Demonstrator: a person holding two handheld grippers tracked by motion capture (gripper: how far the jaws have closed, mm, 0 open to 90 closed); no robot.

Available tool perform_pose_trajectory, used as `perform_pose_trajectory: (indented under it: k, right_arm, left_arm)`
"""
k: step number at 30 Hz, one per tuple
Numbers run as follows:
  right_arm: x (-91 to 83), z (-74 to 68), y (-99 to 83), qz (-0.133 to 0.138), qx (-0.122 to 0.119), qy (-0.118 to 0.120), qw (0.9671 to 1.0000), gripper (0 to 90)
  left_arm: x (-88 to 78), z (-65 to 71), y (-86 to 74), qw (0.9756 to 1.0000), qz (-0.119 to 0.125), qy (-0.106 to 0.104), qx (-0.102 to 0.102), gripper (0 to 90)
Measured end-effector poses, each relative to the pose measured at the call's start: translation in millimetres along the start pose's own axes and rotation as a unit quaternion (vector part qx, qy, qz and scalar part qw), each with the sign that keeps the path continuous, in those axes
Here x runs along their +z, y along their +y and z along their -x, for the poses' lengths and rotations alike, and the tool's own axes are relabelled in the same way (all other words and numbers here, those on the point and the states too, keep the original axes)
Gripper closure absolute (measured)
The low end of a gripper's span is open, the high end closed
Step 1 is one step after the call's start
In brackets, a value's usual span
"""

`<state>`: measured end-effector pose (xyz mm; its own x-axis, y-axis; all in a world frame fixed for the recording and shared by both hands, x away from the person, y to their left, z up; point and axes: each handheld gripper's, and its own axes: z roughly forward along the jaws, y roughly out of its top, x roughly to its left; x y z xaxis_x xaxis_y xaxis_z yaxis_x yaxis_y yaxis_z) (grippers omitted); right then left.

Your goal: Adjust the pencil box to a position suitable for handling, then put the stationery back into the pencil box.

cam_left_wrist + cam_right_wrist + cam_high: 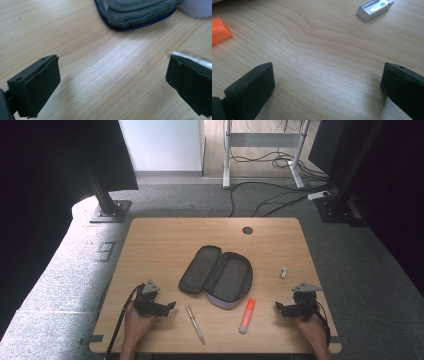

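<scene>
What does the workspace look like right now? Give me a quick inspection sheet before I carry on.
Surface: wooden table, with a round cable hole at the far edge.
Job's things: pencil case lying open mid-table; silver pen near the front edge; orange highlighter beside it; small eraser to the right of the case.
Clutter: nothing seen.
Grippers: left claw open, resting near the front left, nothing between its jaws; right claw open, near the front right, nothing between its jaws.
Cables: one trails from each gripper; loose black cables on the floor beyond the table.
Surroundings: grey carpet, a white desk frame behind, dark stands at both sides.
</scene>
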<state>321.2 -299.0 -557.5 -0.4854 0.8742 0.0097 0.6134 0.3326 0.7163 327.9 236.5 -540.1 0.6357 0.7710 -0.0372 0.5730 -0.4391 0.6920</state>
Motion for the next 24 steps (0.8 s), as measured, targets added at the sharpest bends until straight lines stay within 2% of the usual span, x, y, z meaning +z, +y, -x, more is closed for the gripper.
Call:
perform_pose_trajectory:
  k: [7,24]
  right_arm:
    - [0.0,0.0,0.0,0.0,0.0,0.0,1.0,0.0]
    - [-0.2,0.0,-0.1,0.0,0.001,0.0,1.0,0.0]
  left_arm:
    - [8.1,-0.6,-3.4,0.9996,-0.023,0.013,0.008,0.0]
    - [8.2,-1.7,-3.4,0.9996,-0.024,0.016,0.004,0.0]
